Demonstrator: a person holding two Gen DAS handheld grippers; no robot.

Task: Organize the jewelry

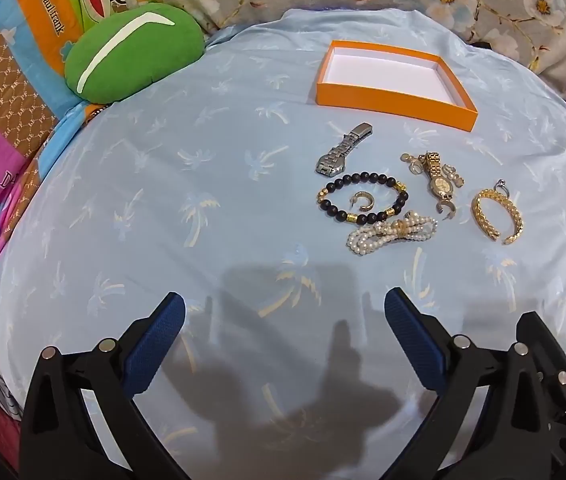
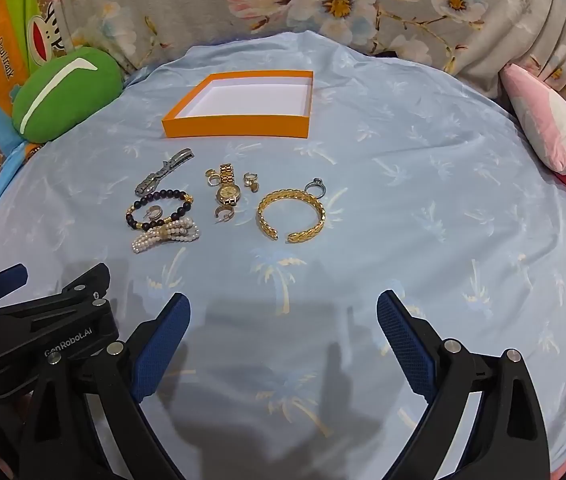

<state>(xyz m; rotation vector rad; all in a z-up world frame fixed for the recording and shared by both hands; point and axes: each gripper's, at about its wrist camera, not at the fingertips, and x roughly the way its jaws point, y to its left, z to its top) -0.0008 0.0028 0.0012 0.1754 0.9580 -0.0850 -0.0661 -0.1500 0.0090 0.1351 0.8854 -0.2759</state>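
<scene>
You are holding both sets of jaws spread wide with nothing between them: the left gripper (image 1: 285, 304) and the right gripper (image 2: 283, 300) are hovering over bare light-blue bedsheet (image 2: 423, 200), their shadows lying on the cloth between the blue pads.

The jewelry is lying well apart from the jaws, higher in each frame. In the left wrist view it is sitting right of center: a pearl bracelet (image 1: 391, 232) nearest, a black bead bracelet (image 1: 363, 198) just above it with a small hoop earring (image 1: 363, 200) inside its ring, a silver watch (image 1: 343, 148) beyond, a gold watch (image 1: 439, 180) among small earrings, and a gold cuff bangle (image 1: 497, 214) at the right. The empty orange box (image 1: 395, 84) is lying beyond them, toward the top.

The right wrist view is showing the same cluster left of center, and it is giving you the silver ring (image 2: 315, 186) touching the bangle's far edge more clearly, plus a pink pillow (image 2: 555, 140) at the right edge. The left gripper's body is appearing in its lower left corner.

A green cushion (image 1: 135, 52) is resting at the upper left. Nothing is lying between jaws and jewelry.
</scene>
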